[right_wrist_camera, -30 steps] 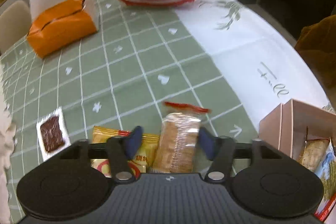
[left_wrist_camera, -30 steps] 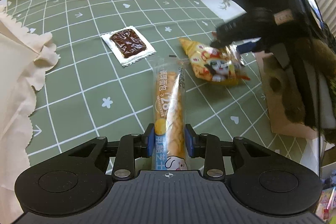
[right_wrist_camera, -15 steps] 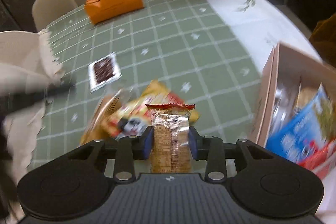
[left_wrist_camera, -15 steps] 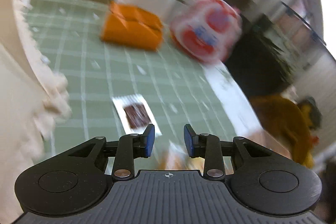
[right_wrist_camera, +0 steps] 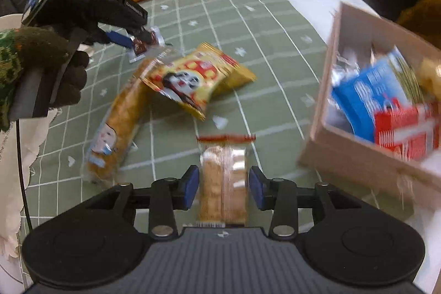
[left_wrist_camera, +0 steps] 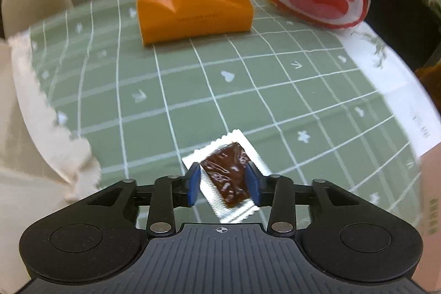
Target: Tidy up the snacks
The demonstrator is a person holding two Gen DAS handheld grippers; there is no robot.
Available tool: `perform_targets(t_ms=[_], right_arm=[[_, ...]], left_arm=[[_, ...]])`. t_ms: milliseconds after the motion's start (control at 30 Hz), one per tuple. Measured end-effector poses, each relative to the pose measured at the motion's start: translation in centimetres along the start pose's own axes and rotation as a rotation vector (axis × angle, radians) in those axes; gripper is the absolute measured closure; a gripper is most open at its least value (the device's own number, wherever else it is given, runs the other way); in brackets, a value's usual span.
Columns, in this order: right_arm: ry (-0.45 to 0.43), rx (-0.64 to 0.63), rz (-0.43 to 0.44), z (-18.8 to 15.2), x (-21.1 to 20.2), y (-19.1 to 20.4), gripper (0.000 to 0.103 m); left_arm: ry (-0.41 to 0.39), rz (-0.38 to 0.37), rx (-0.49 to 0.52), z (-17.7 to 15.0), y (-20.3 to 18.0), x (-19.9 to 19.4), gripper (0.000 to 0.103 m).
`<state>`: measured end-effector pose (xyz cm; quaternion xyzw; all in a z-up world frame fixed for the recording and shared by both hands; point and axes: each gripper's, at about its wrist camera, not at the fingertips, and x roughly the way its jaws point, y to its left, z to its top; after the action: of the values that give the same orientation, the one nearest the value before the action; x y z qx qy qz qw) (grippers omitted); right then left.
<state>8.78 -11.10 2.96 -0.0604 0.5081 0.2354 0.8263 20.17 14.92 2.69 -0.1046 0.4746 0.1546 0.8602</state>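
While the left claw (left_wrist_camera: 223,185) hangs over the dark jelly sachet (left_wrist_camera: 229,178), its jaws are opening and stand to either side of the packet without pressing on it, so nothing is gripped there. The sachet lies flat on the green checked bench (left_wrist_camera: 248,90), skewed to the line of the jaws, away from the orange tissue box (left_wrist_camera: 193,10) at the far edge. A thin, slippery foil packet lying flat is, I judge, easy to miss: the blue pads (left_wrist_camera: 193,185) could close on a corner only, or skate over it and push it along the cloth.

The right claw (right_wrist_camera: 223,188) has the cracker pack (right_wrist_camera: 223,178) between its jaws, which are opening too; a narrow gap shows on each side, so the grip looks released or nearly so. The pack sits over the bench near its right edge, just short of the cardboard box (right_wrist_camera: 358,161) that holds the sorted snacks. The blur makes the pack's place against the box wall hard to read. If it is let go here, it likely lands on the bench outside the box, or tips off the wall.

The bread stick pack (right_wrist_camera: 118,123) and the yellow snack bag (right_wrist_camera: 198,79) lie mid-bench, overlapping, so lifting one may drag the other.
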Motion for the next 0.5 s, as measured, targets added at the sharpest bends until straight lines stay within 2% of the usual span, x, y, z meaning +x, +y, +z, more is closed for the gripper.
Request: perform_targets(t_ms=[100,133,167,200,267,300,333,400,500], right_arm=[[-0.004,0.017,-0.024,-1.2,-0.2,-0.6,0.048],[-0.001,0.024,-0.029,-1.7,-0.2,-0.8,0.048],[-0.006,0.030,-0.029,-2.0,-0.2,-0.9,0.046],[-0.015,0.033,-0.033,-2.3,-0.2,-1.0,0.045],[-0.019,0.034,-0.046,-2.8,-0.4,-0.9,0.044],[-0.017,0.035,-0.052,-3.0,-0.5,-0.8,0.043],[-0.014,0.037,-0.055,-3.2,-0.6,-0.7,0.043],[-0.012,0.041,-0.054,-3.7,-0.8,-0.6,0.043],[-0.019,0.033,-0.069,-4.3,-1.0,-0.5,0.041]], left_arm=[[-0.060,0.123,0.157,-0.8,-1.1,-0.1,0.035],[-0.070,0.132,0.182,-1.0,-1.4,-0.1,0.037],[-0.065,0.116,0.169,-0.9,-1.3,-0.1,0.043],[-0.047,0.064,0.126,-0.5,-0.9,0.0,0.046],[0.011,-0.045,-0.011,0.4,0.4,0.6,0.045],[0.024,-0.066,-0.067,0.9,0.8,0.9,0.044],[0.042,-0.066,-0.101,1.5,1.0,1.1,0.044],[0.077,-0.067,-0.130,2.3,0.9,1.5,0.036],[0.114,-0.034,-0.096,3.1,-0.3,2.1,0.029]])
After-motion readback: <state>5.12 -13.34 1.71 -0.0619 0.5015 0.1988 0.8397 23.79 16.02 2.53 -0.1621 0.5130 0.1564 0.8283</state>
